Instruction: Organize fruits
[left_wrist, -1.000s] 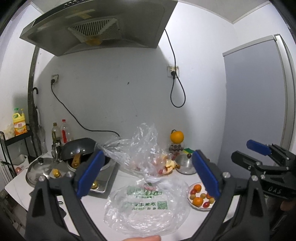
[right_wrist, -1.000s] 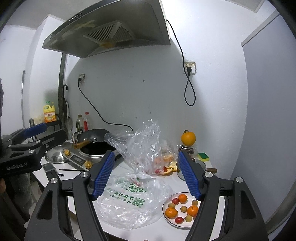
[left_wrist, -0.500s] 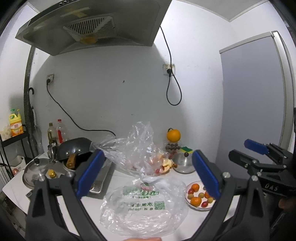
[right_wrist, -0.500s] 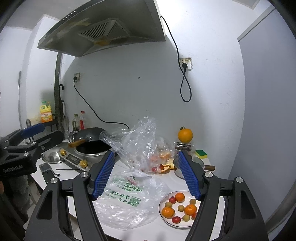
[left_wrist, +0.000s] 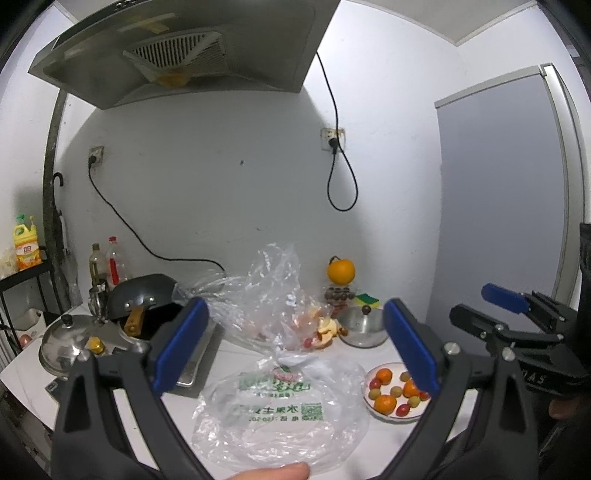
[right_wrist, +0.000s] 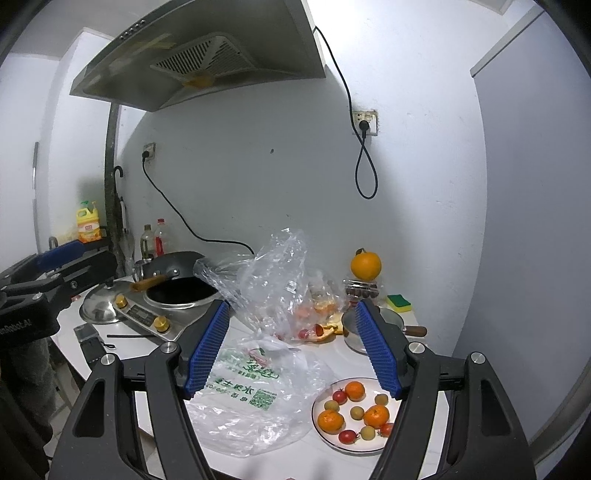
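A white plate (right_wrist: 320, 435) at the counter's front right holds several small oranges, red tomatoes and greenish fruits; it also shows in the left wrist view (left_wrist: 370, 407). A flat clear plastic bag with green print (right_wrist: 243, 398) lies left of it (left_wrist: 277, 410). A second crumpled clear bag (right_wrist: 280, 284) with fruit and peel inside stands behind. A big orange (right_wrist: 365, 266) sits at the back. My left gripper (left_wrist: 295, 347) and right gripper (right_wrist: 295, 347) are both open, empty, held above the counter in front of the bags.
An induction cooker with a black wok (right_wrist: 177, 291), a steel lid (right_wrist: 99, 308), bottles (right_wrist: 155, 245) and a small steel pot (right_wrist: 360, 334) with a sponge (right_wrist: 399, 302) crowd the counter. A range hood (right_wrist: 199, 62) hangs overhead. A grey door (left_wrist: 498, 192) is right.
Both grippers have dropped and tilted a little lower toward the counter, so the plate and bags sit slightly higher in view. Nothing was grasped.
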